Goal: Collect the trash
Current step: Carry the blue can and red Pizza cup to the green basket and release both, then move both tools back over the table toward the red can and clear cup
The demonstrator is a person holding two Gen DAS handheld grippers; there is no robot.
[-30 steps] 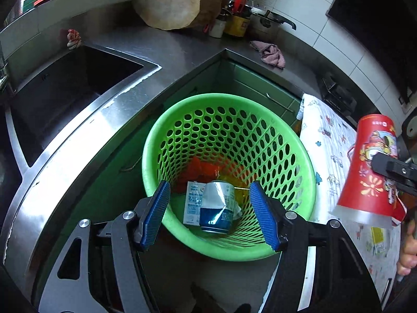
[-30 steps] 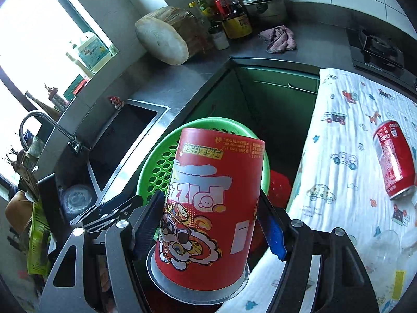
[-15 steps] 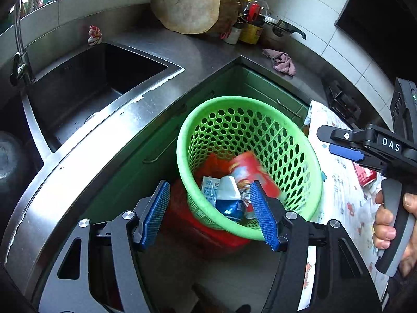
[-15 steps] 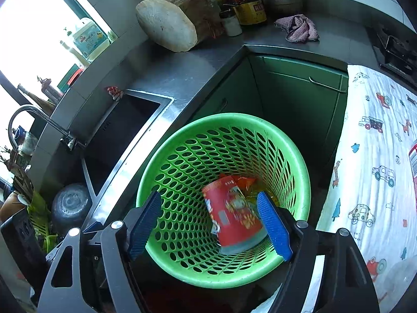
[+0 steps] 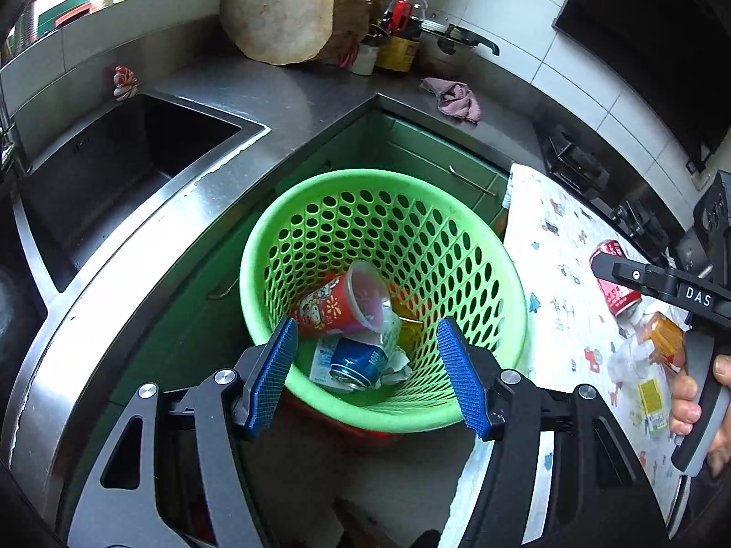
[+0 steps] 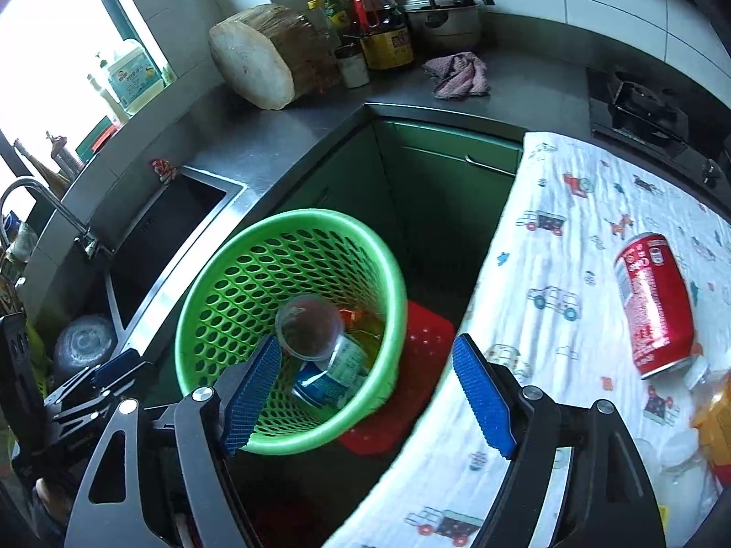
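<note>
both tongs stand parted and hold nothing. the left tongs (image 5: 365,374) hang over the green basket (image 5: 498,274), where the red cup (image 5: 340,306) lies. the right tongs (image 6: 365,392) have a red can (image 6: 653,306) to their right on the cloth (image 6: 539,246).

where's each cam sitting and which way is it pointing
Left wrist: rides the left gripper, angled down into the green perforated plastic basket; own blue pads, plus the right gripper and a hand at right.
Right wrist: rides the right gripper, angled down between basket and white printed cloth; own pads, left gripper at lower left.
Shared: basket, red paper cup, red soda can, steel sink.
</note>
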